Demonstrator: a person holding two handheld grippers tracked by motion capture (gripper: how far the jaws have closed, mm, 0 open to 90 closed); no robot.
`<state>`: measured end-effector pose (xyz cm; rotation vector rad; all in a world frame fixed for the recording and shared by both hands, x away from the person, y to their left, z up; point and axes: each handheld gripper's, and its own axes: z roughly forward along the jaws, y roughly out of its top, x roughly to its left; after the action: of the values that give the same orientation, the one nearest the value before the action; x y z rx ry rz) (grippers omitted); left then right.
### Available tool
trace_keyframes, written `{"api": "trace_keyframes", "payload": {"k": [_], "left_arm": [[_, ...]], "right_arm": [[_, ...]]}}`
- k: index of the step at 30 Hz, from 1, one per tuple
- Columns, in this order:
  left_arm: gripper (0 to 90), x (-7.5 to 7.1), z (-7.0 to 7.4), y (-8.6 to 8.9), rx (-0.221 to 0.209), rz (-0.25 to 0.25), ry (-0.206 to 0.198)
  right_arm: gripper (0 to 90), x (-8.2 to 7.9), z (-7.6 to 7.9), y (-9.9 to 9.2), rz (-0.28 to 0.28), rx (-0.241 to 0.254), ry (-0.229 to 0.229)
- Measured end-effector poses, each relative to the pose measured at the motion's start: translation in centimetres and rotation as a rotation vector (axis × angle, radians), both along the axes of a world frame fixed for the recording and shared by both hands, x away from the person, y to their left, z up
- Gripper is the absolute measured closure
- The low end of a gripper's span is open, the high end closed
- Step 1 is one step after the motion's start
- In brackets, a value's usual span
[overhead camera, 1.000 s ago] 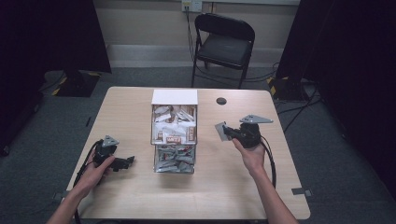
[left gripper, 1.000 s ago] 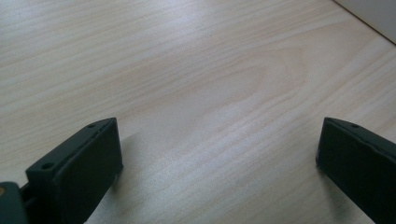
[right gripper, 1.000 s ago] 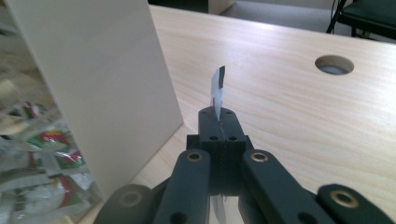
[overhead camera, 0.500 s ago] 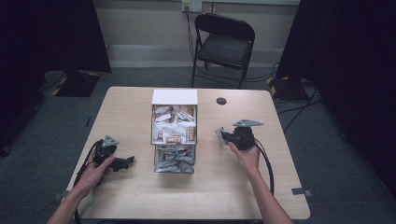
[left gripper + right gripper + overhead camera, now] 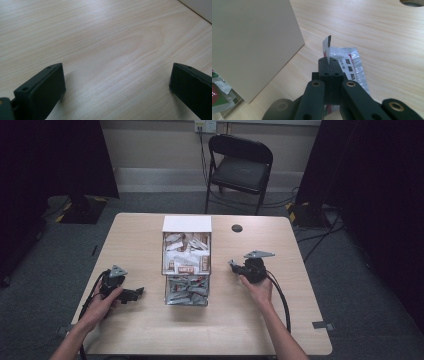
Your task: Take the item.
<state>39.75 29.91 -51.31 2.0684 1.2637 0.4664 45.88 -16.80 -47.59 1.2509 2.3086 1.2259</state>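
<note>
First: Sinking lower than a second ago, bringing the right gripper [image 5: 234, 265] down toward the table [image 5: 150, 335], just right of the clear box [image 5: 186, 223]. Keeping the left gripper [image 5: 139, 292] parked where it was.

Second: Clenching on what, exactly?

First: Pinching a sachet [image 5: 348, 66] by one corner, jaws squeezed flat together in the right gripper view [image 5: 329, 62]. Hanging just above the wood, beside the pale box wall [image 5: 254, 45], with the dark table hole [image 5: 412, 2] well beyond.

Second: Handling how, going by the look?

First: Probably weighing next to nothing. Crinkling, glossy film, silver with red and dark print; thin, flat, oblong, floppy past the pinch. Likely sliding easily on smooth pads, so gripping the crimped edge seam rather than the filled middle, and avoiding squeezing hard enough to burst it.

Second: And the left side?

First: Resting on the table left of the box, jaws [image 5: 116, 82] spread wide, holding nothing, looking over bare pale wood grain.

Second: Box contents?

First: Holding more packets [image 5: 185, 247] of the same sort, heaped loosely behind stiff see-through walls.
</note>
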Motion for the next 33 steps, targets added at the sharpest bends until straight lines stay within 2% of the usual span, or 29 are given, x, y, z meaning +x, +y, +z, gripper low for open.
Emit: {"api": "trace_keyframes", "payload": {"k": [7,22,30,33], "left_arm": [[0.0,0.0,0.0,0.0,0.0,0.0,0.0],[0.0,0.0,0.0,0.0,0.0,0.0,0.0],[0.0,0.0,0.0,0.0,-0.002,-0.001,0.001],[0.0,0.0,0.0,0.0,0.0,0.0,0.0]], "right_arm": [[90.0,0.4,-0.8,1.0,0.007,0.01,0.015],[89.9,0.8,-2.2,1.9,0.018,0.006,0.047],[83.9,0.6,-2.3,2.3,0.028,0.006,0.054],[75.8,0.7,-2.3,2.2,0.019,0.012,0.057]]}}
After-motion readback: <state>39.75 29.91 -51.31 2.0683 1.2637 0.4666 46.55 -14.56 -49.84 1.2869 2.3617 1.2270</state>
